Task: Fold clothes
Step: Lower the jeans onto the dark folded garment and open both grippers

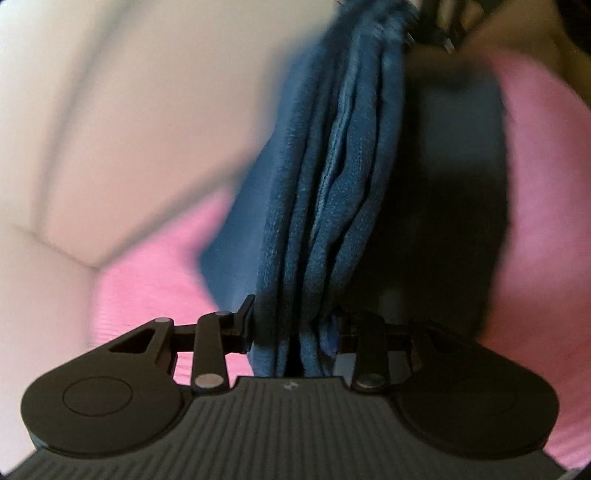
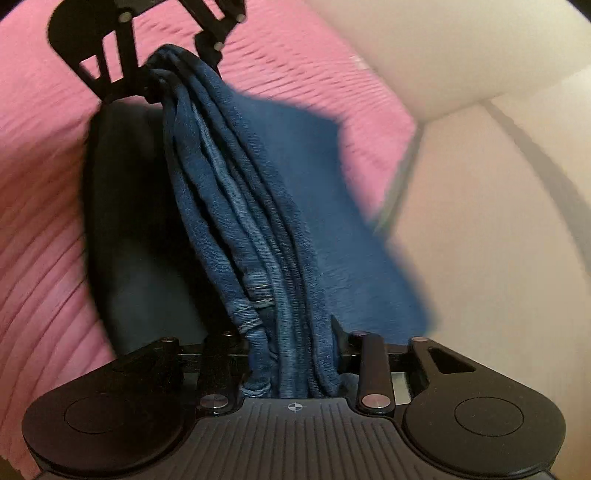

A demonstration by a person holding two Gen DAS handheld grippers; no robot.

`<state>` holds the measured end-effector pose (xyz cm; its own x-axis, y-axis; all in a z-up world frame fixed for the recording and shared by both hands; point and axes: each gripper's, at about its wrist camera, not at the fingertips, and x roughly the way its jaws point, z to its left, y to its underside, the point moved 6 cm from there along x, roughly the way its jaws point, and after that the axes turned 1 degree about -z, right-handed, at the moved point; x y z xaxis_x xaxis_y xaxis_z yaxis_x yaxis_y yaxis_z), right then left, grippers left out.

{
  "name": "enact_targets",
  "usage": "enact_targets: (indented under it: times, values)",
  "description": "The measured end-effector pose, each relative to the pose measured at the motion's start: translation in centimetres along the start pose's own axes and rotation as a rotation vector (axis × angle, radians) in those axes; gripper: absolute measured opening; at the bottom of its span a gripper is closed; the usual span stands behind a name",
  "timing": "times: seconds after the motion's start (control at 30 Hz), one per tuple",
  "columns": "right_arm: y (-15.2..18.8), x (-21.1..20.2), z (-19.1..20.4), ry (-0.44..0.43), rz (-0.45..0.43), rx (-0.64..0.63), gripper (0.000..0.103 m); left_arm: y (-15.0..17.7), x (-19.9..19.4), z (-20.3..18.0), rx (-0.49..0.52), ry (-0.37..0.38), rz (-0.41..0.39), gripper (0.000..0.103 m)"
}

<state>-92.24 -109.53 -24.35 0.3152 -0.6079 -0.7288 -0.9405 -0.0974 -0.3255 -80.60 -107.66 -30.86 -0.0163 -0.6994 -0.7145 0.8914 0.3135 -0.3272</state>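
Observation:
A pair of blue jeans (image 1: 332, 177) hangs stretched between my two grippers, bunched into several folds. My left gripper (image 1: 295, 328) is shut on one end of the bunched denim. In the right wrist view the same jeans (image 2: 258, 221) run from my right gripper (image 2: 291, 354), shut on the near end with its stitched hem, up to the left gripper (image 2: 162, 85) at the top, clamped on the far end. The right gripper shows only as a dark blurred piece (image 1: 439, 33) at the top of the left wrist view. Loose denim drapes down over the pink bedding (image 2: 44, 206).
A pink ribbed cover (image 1: 155, 273) lies beneath the jeans. Pale cream walls (image 1: 110, 110) meet at a corner beside it. A dark cable or strip (image 2: 546, 173) runs along the pale surface at right. Both views are motion-blurred.

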Motion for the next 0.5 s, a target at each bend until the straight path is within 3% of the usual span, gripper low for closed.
enact_targets:
  times: [0.13, 0.33, 0.5]
  values:
    - [1.6, -1.4, 0.1, 0.017, -0.013, 0.015, 0.044, 1.6, 4.3, -3.0, 0.036, 0.017, 0.026, 0.037]
    - [0.2, -1.5, -1.3, -0.017, 0.002, 0.036, 0.042, 1.7, 4.9, -1.7, 0.055, 0.044, 0.014, 0.031]
    - [-0.2, -3.2, -1.8, 0.015, -0.011, 0.033, 0.038, 1.4, 3.9, -1.3, 0.049, -0.006, 0.010, 0.029]
